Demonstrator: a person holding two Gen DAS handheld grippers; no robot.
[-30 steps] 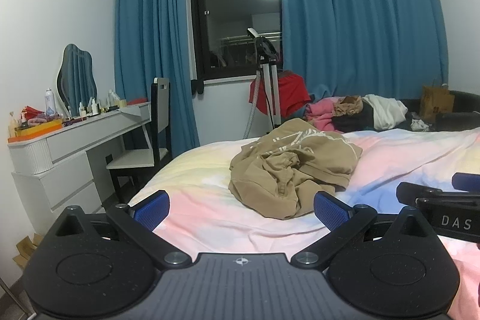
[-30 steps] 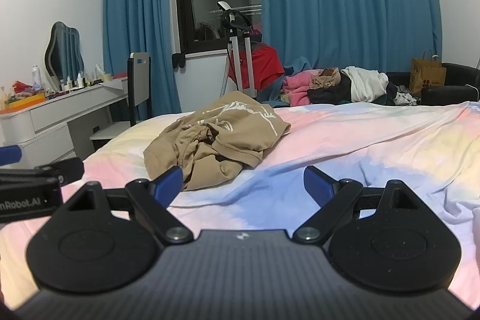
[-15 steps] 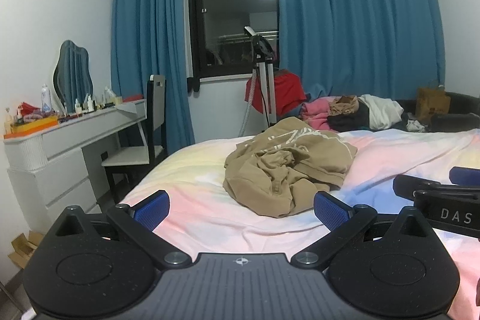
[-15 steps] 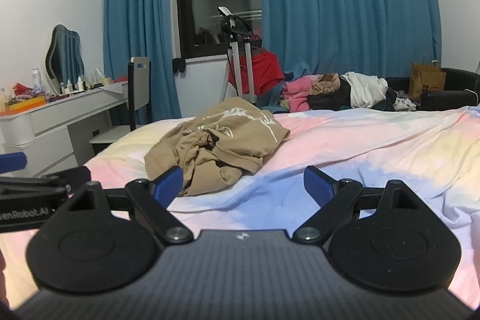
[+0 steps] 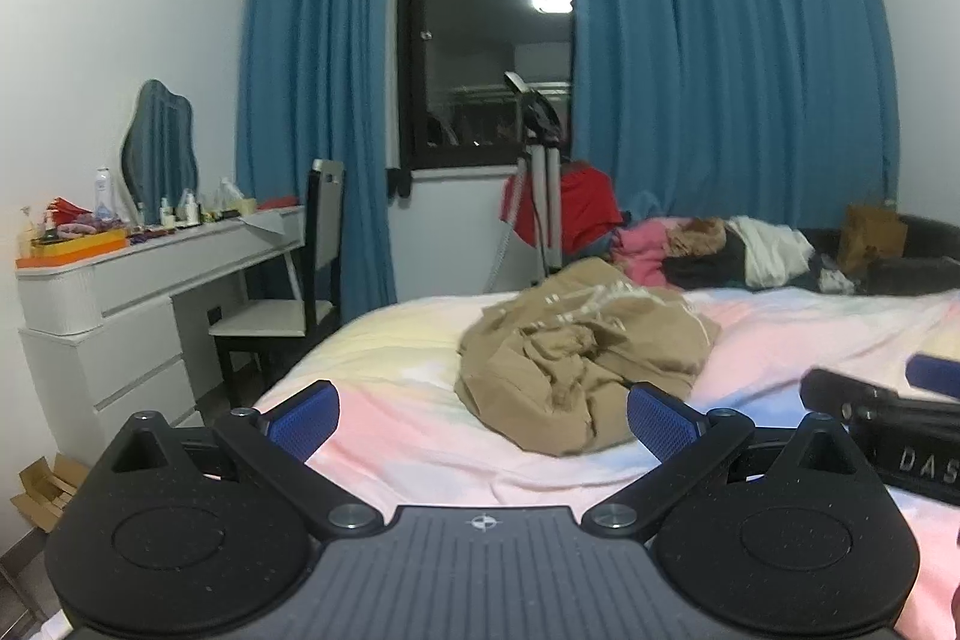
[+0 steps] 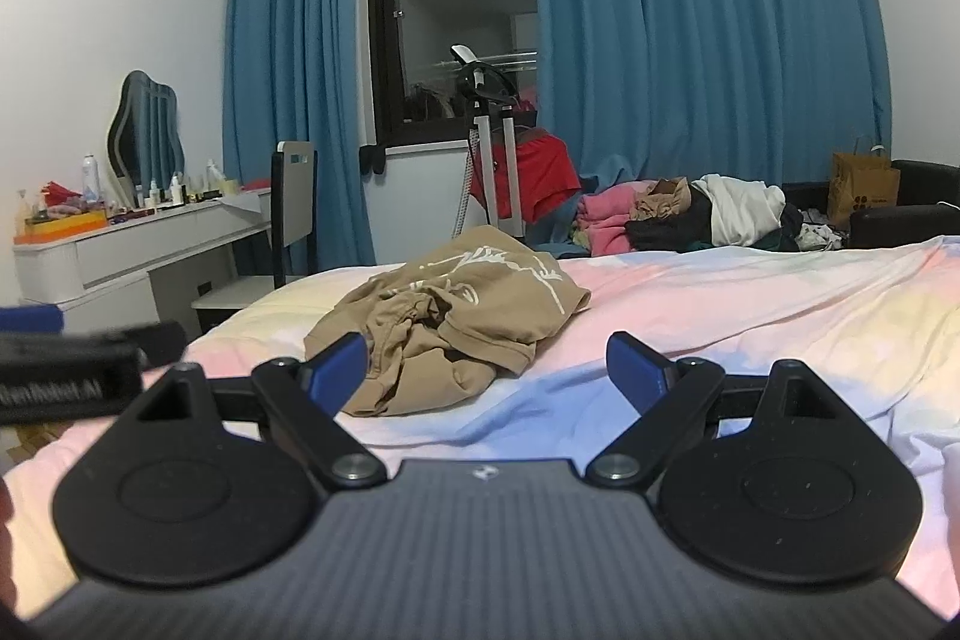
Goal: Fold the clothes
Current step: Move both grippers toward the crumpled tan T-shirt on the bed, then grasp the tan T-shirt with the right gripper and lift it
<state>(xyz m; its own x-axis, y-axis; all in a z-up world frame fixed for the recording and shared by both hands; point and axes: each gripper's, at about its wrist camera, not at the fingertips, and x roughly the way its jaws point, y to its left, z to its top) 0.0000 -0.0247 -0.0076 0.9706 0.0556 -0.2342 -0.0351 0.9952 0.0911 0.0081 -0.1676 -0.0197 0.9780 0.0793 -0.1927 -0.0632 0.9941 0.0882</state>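
Approach step: your left gripper (image 5: 480, 415) and right gripper (image 6: 486, 370) gape empty; next, pinch the crumpled tan cotton garment (image 5: 576, 358).

At the left edge of the right wrist view, the left gripper (image 6: 90, 370) is blurred and cut off, its lettering unreadable. The bottles (image 5: 174, 211) on the dresser (image 5: 120, 280) at mid-left are too small to identify. The tan garment (image 5: 576, 352) is too crumpled to tell its kind.

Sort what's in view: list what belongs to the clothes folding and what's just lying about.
For the job:
tan garment, crumpled on the bed
left claw, open
right claw, open

Lying about:
clothes pile beyond the bed
paper bag
red cloth
chair
dresser with bottles
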